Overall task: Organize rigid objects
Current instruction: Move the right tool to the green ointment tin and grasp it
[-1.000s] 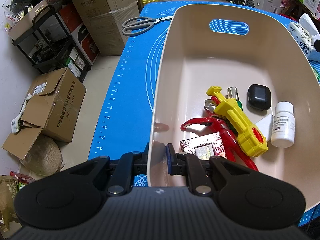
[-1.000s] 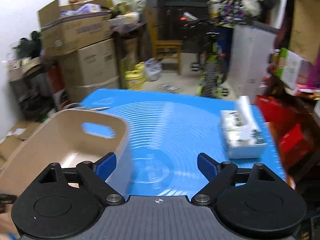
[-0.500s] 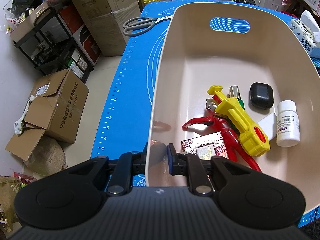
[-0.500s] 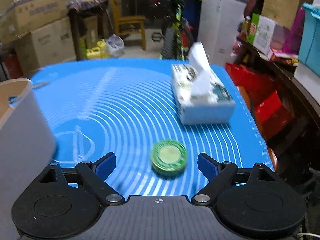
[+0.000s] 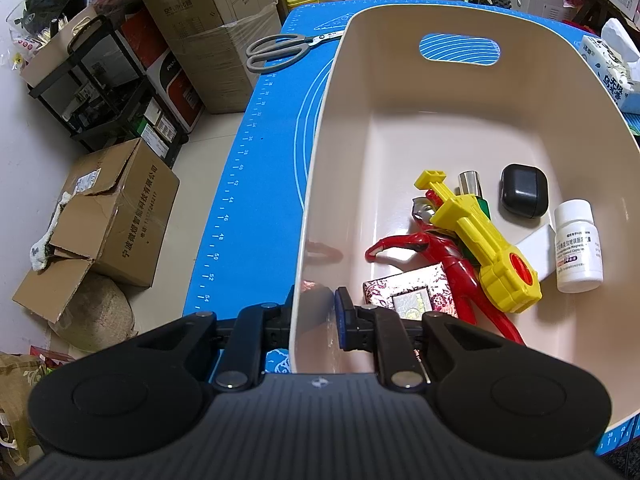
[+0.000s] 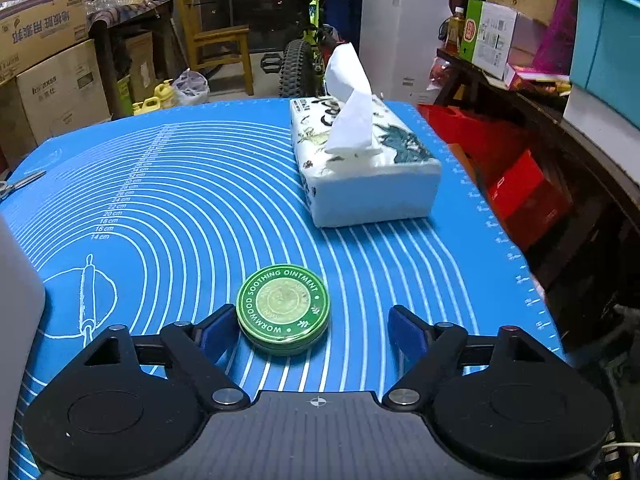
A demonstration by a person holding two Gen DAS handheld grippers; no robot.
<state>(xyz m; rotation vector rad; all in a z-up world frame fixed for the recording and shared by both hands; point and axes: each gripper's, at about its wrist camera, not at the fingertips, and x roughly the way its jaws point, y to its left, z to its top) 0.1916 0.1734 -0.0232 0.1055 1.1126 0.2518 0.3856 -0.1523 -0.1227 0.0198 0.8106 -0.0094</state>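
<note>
My left gripper (image 5: 314, 312) is shut on the near wall of a beige bin (image 5: 316, 184), one finger inside and one outside. The bin holds a yellow toy gun (image 5: 476, 240), a red figure (image 5: 436, 248), a patterned box (image 5: 408, 288), a black earbud case (image 5: 522, 196) and a white pill bottle (image 5: 578, 248). In the right wrist view, my right gripper (image 6: 310, 330) is open over the blue mat (image 6: 180, 200), and a round green ointment tin (image 6: 284, 308) lies between its fingers, closer to the left one.
A tissue pack (image 6: 360, 164) sits on the mat behind the tin. Grey scissors (image 5: 280, 50) lie on the mat at the far left of the bin. The bin's wall (image 6: 16, 312) shows at the left edge. Boxes and shelves stand around the table.
My right gripper has swung right from the bin and moved forward and down, so the green tin now lies between its open fingers. The left gripper has stayed clamped on the bin wall.
</note>
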